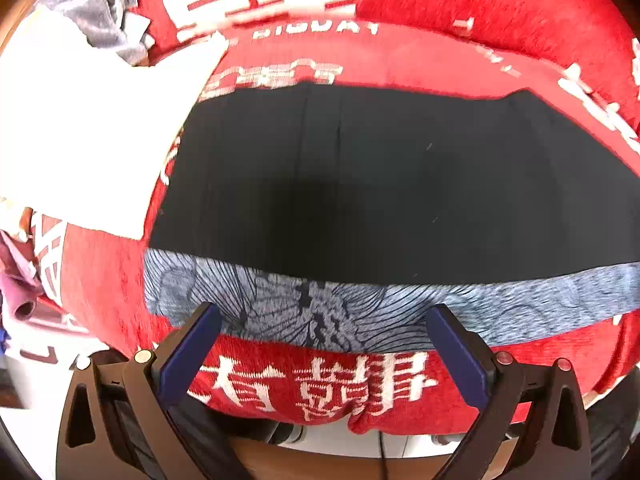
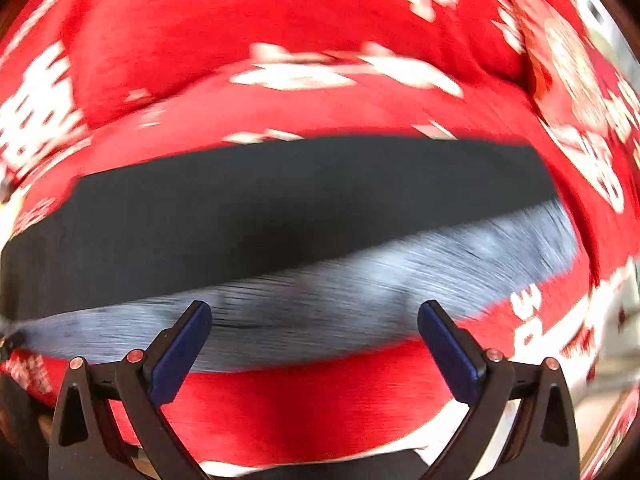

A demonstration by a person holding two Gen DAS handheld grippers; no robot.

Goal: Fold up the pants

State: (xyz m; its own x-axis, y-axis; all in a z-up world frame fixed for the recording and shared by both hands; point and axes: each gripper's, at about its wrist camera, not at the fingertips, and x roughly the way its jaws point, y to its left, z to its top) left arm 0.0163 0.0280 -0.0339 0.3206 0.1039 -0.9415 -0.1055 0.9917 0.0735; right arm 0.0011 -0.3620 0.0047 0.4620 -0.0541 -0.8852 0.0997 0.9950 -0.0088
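While the left wrist view is sharp and shows a white cloth (image 1: 92, 136) and a crumpled grey garment (image 1: 100, 12) beside the pants (image 1: 380, 184), the right wrist view is blurred and shows only the pants (image 2: 280, 216) on the red blanket (image 2: 280, 28). Both the left gripper (image 1: 323, 320) and the right gripper (image 2: 314, 314) have jaws wide apart, holding nothing, above the grey patterned edge
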